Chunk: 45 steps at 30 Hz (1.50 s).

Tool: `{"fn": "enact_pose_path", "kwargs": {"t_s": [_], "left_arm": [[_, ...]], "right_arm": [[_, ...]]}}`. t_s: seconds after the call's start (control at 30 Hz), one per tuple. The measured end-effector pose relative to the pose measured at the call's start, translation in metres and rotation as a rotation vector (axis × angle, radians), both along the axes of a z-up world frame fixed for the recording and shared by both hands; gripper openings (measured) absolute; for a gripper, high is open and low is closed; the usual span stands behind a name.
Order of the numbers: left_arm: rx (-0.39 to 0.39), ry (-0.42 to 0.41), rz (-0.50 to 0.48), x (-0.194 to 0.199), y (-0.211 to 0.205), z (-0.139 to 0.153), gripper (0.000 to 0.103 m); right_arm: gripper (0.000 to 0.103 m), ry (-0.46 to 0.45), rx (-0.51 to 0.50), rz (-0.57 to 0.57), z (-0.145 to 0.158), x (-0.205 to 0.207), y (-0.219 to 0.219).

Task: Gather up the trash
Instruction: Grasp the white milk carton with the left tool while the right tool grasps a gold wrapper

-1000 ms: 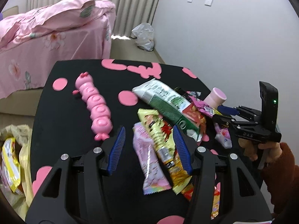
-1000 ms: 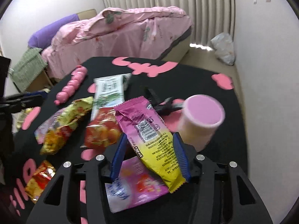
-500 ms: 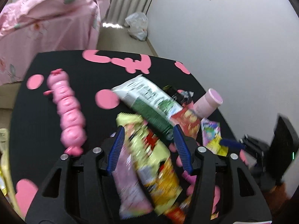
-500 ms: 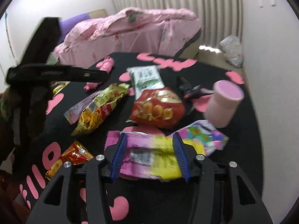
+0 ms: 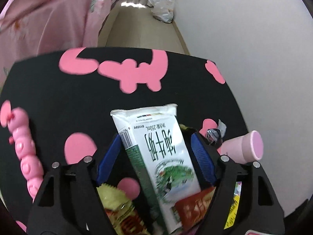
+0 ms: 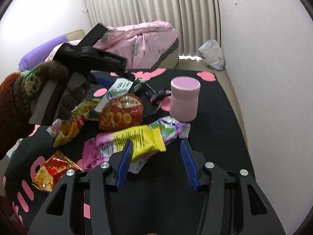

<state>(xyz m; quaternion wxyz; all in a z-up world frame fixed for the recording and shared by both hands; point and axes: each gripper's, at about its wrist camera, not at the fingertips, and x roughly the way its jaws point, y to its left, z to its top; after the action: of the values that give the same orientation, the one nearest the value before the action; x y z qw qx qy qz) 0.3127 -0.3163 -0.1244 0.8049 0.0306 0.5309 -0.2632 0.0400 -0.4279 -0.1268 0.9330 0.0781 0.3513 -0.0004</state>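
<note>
Snack wrappers and a crushed white and green milk carton (image 5: 156, 152) lie on a black table with pink shapes (image 5: 68, 98). My left gripper (image 5: 156, 156) is open, its blue pads on either side of the carton without touching it. A red wrapper (image 5: 193, 205) overlaps the carton's near end. My right gripper (image 6: 155, 162) is open, above the table; a yellow and pink wrapper (image 6: 137, 141) lies by its left pad. The carton (image 6: 115, 92) and the left gripper (image 6: 93, 58) also show in the right wrist view.
A pink cup (image 6: 183, 99) stands on the table's right side. A pink caterpillar toy (image 5: 25, 156) lies at the left. Red (image 6: 119, 113), yellow (image 6: 72, 125) and gold-red (image 6: 50, 172) wrappers lie around. A pink-covered bed (image 6: 140, 41) and a white bag (image 6: 213, 54) are beyond.
My left gripper has moved forward over the wrappers until the milk carton lies between its pads. My right gripper has drawn back from the pile, and the yellow and pink wrapper now lies crosswise.
</note>
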Motion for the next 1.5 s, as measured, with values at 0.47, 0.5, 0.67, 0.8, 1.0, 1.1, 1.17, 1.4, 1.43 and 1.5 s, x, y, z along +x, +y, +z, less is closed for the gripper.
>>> {"fn": "enact_pose_path", "kwargs": {"t_s": [0.47,0.5,0.67,0.8,1.0,1.1,1.17,1.4,1.43,1.5], "left_arm": [[0.124,-0.031,-0.108,-0.026,-0.015,-0.013,0.062],[0.111,-0.018,-0.104,-0.026,-0.011,-0.012,0.058],[-0.078,-0.122,-0.082,-0.049,0.036,0.033,0.048],[-0.195,-0.254,-0.030,-0.072,0.085,0.070,0.048],[-0.347,-0.356,0.062,-0.091,0.154,0.118,0.048],[-0.292,-0.330,0.091,-0.095,0.172,0.128,0.048],[-0.270,-0.302,0.082,-0.102,0.185,0.128,0.048],[-0.158,-0.215,0.099,-0.145,0.242,0.092,0.048],[-0.154,-0.194,0.108,-0.144,0.247,0.084,0.048],[-0.147,-0.158,0.130,-0.151,0.261,0.069,0.048]], "right_arm": [[0.048,-0.025,-0.001,-0.002,0.002,-0.002,0.000],[0.048,-0.027,-0.004,-0.001,0.002,-0.002,0.001],[0.048,-0.037,-0.037,0.010,0.006,-0.002,0.007],[0.048,-0.045,-0.052,0.006,0.010,0.004,0.013],[0.048,-0.046,-0.065,0.046,0.018,0.015,0.029],[0.048,-0.044,-0.059,0.096,0.024,0.018,0.044],[0.048,-0.047,-0.066,0.145,0.029,0.017,0.059],[0.048,0.005,-0.015,0.317,0.032,0.028,0.127],[0.048,0.013,-0.001,0.324,0.032,0.029,0.135],[0.048,0.046,0.028,0.356,0.026,0.035,0.155]]}}
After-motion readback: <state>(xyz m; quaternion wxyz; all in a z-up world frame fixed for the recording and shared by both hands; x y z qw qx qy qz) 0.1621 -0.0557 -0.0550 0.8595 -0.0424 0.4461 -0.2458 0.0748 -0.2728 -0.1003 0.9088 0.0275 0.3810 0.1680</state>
